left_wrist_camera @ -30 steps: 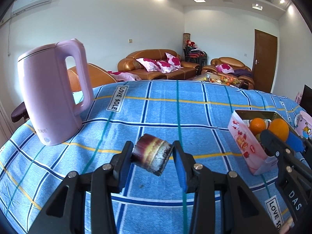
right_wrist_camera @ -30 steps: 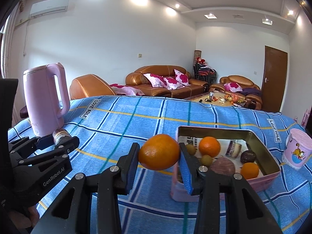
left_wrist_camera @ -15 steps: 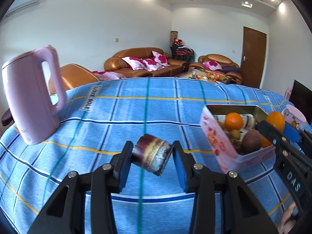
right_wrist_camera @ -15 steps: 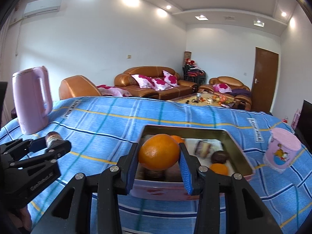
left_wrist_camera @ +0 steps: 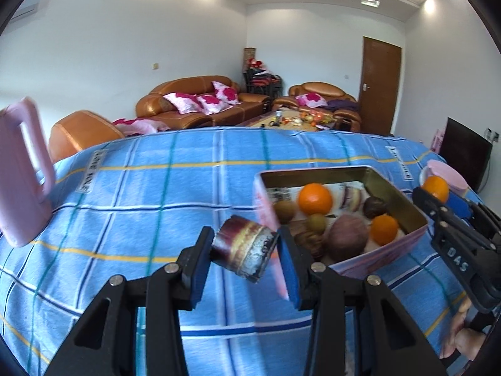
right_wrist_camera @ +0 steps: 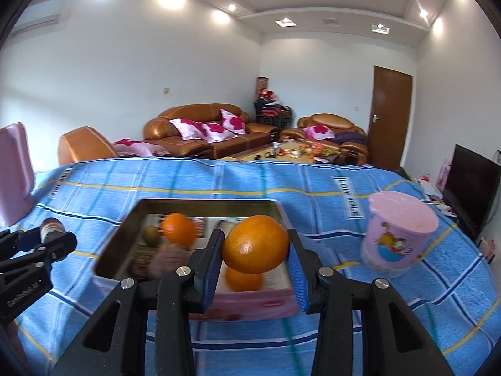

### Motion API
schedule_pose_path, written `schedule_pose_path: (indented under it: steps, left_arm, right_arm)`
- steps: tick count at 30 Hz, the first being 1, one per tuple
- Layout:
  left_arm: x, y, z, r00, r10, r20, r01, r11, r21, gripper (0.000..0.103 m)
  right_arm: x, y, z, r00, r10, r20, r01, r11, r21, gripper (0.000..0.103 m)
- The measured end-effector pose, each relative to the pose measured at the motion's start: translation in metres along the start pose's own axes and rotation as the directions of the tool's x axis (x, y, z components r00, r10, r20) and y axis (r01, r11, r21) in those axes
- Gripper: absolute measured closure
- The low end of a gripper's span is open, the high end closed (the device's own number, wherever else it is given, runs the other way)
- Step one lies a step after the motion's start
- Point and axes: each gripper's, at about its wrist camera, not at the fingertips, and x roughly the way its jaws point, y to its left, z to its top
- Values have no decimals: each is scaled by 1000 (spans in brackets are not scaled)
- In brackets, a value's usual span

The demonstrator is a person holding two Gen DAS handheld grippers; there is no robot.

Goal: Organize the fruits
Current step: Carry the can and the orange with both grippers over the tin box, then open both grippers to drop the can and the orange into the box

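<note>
**Both tools loaded at the tin**

The right tool (right_wrist_camera: 256, 264) is closed on an orange (right_wrist_camera: 255, 253), its pads pressing the fruit's two sides at the widest part. It hangs above the near right corner of the tin (right_wrist_camera: 200, 202), which sits on the blue checked counter (right_wrist_camera: 313, 185). The orange looks firm and round with a smooth rind, so I judge it could roll or squirt out of a slack pinch; a hold across the middle, as here, suits it, and it should be set down rather than dropped onto the softer fruit below.

The left tool (left_wrist_camera: 245, 255) is closed on a short cylinder (left_wrist_camera: 244, 247) with a dark, banded wrap, gripped across its curved side and tilted. It looks stiff and light. It hangs just left of the tin's near left corner.

Both tools point forward and slightly down, roughly level with each other, one at each side of the tin. Inside the tin lie more oranges and darker fruit.
</note>
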Motion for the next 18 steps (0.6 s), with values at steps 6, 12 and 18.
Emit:
schedule_pose_path:
  steps: [6, 12, 18]
  left_arm:
    - [5, -28, 9, 999, -41, 9, 41, 999, 28, 60]
    - [17, -46, 18, 998, -66, 6, 66, 997, 29, 60]
    - [33, -53, 27, 997, -74, -2, 74, 997, 12, 60]
  right_arm:
    - [9, -18, 2, 999, -44, -28, 45, 999, 22, 61]
    - [26, -19, 10, 997, -60, -45, 61, 998, 15, 61]
    - [45, -13, 21, 997, -41, -62, 42, 999, 23, 61]
